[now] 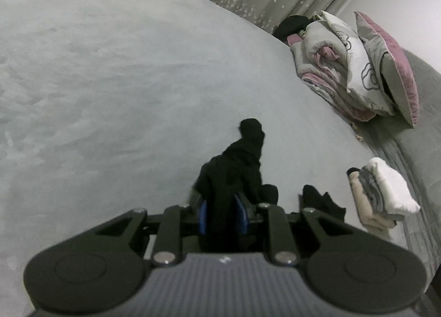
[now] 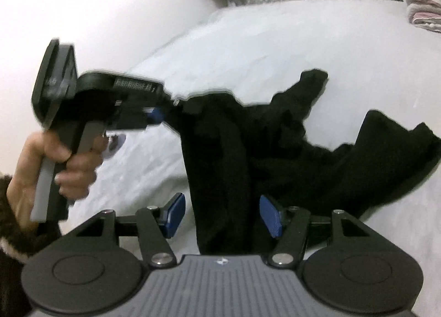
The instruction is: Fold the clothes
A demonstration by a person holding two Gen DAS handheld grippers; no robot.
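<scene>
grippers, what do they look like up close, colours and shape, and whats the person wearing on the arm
Both handheld grippers match: the right gripper and left gripper have a ribbed grey body with a small white mark, two round black discs, black linkage arms with silver pivot bolts, and ribbed blue pads. In the right wrist view the left one shows a grey-and-black pistol handle. The left hand comes from a dark fuzzy sleeve.

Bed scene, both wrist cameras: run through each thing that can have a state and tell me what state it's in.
Left gripper: shut on the black garment.
Right gripper: open, pads clear of the cloth hanging between them.
Black garment: unfolded, bunched, partly lifted off the bed.
Pile of clothes: folded and stacked near the bed's edge.
Quilt: rolled up against the pillow, which leans upright.
</scene>
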